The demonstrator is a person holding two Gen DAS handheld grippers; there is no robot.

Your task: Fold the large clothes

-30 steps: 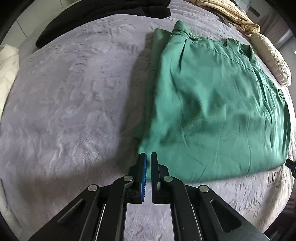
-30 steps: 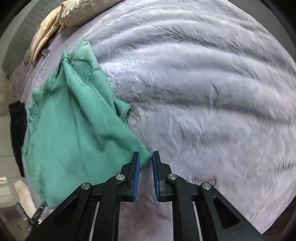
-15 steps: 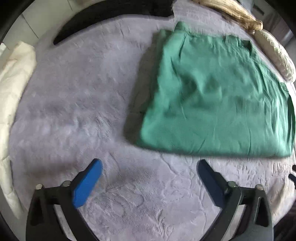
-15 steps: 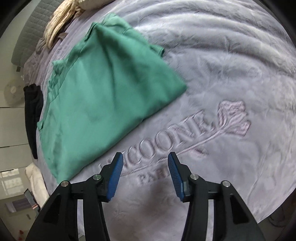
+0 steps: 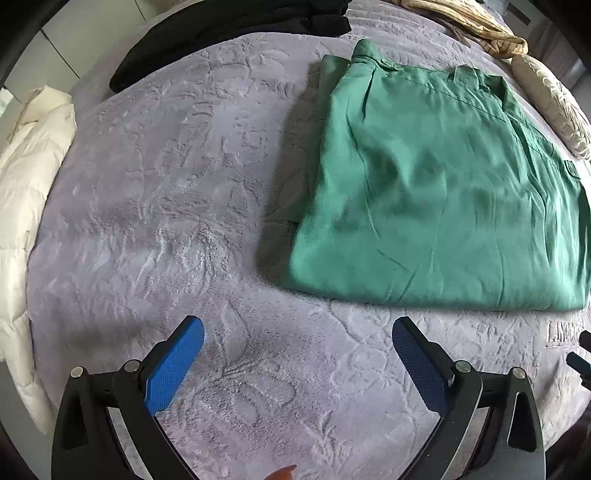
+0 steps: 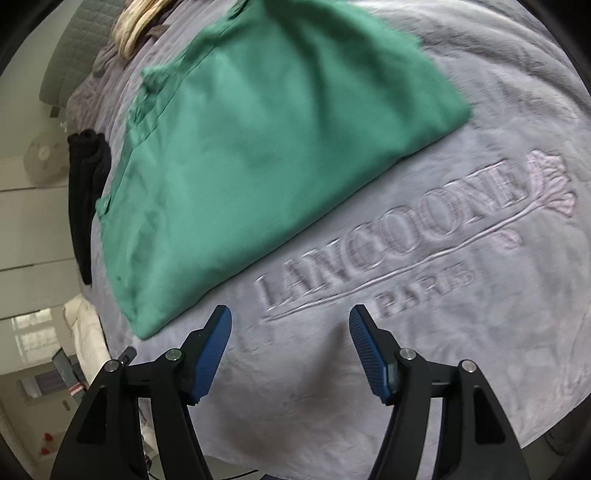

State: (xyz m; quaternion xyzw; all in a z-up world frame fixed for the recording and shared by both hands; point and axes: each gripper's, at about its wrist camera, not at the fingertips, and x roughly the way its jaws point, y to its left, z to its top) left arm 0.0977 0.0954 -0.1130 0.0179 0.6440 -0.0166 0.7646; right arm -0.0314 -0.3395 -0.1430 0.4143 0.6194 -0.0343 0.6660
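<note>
A folded green garment (image 5: pixel 436 192) lies flat on the grey bed blanket (image 5: pixel 166 192), right of centre in the left wrist view. It also shows in the right wrist view (image 6: pixel 258 147), upper left. My left gripper (image 5: pixel 297 332) is open and empty, hovering over bare blanket just short of the garment's near edge. My right gripper (image 6: pixel 290 325) is open and empty, over the embossed lettering (image 6: pixel 388 240) beside the garment's corner.
A black garment (image 5: pixel 229 26) lies at the far edge of the bed. A cream duvet (image 5: pixel 26 206) hangs at the left side. Beige pillows (image 5: pixel 546 99) sit at the far right. The room floor and furniture (image 6: pixel 44 369) show beyond the bed's edge.
Both grippers were shut at the garment's near edge, then opened, let go of it and pulled back. The garment now lies flat, its lifted right corner laid down.
</note>
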